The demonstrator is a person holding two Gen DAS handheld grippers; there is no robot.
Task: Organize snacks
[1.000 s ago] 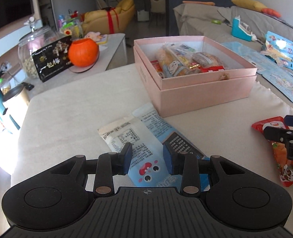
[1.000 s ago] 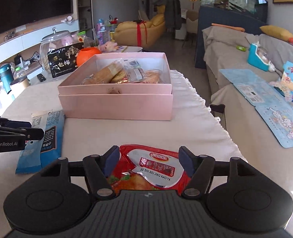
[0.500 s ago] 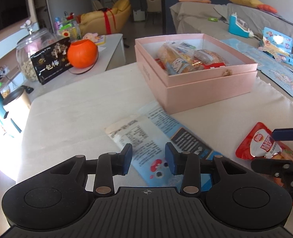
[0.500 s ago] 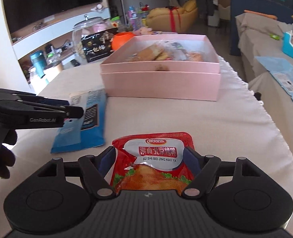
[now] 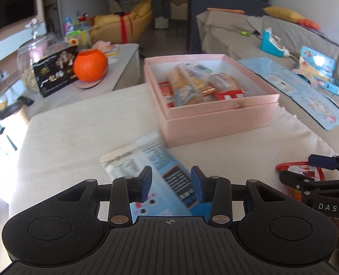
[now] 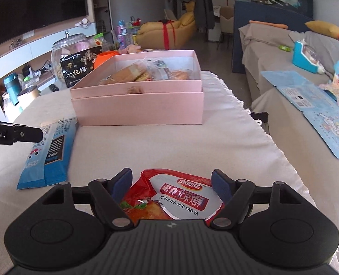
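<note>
An open pink box (image 5: 215, 123) (image 6: 137, 107) with several snacks inside stands at the back of the cloth-covered table (image 5: 77, 137). In front of it a blue snack packet (image 5: 151, 158) (image 6: 52, 146) lies flat. My left gripper (image 5: 171, 183) hovers over the packet's near end, its jaws a little apart and not touching it. A red snack packet (image 6: 181, 197) (image 5: 284, 166) lies near the table's front right. My right gripper (image 6: 171, 183) (image 5: 307, 169) straddles it with wide jaws. The packet's far left corner is folded up, and its right edge is against the right pad.
On a low side table at the back left are a glass jar (image 5: 34, 57), a black packet (image 5: 54, 73) and an orange round pot (image 5: 90, 65). A sofa (image 6: 284, 87) with blue paper sheets and toys runs along the right, past the table's fringed edge.
Both grippers' jaws have widened a little. My left gripper has drawn back and up from the blue packet. The red packet's far left corner has folded up between the right jaws.
</note>
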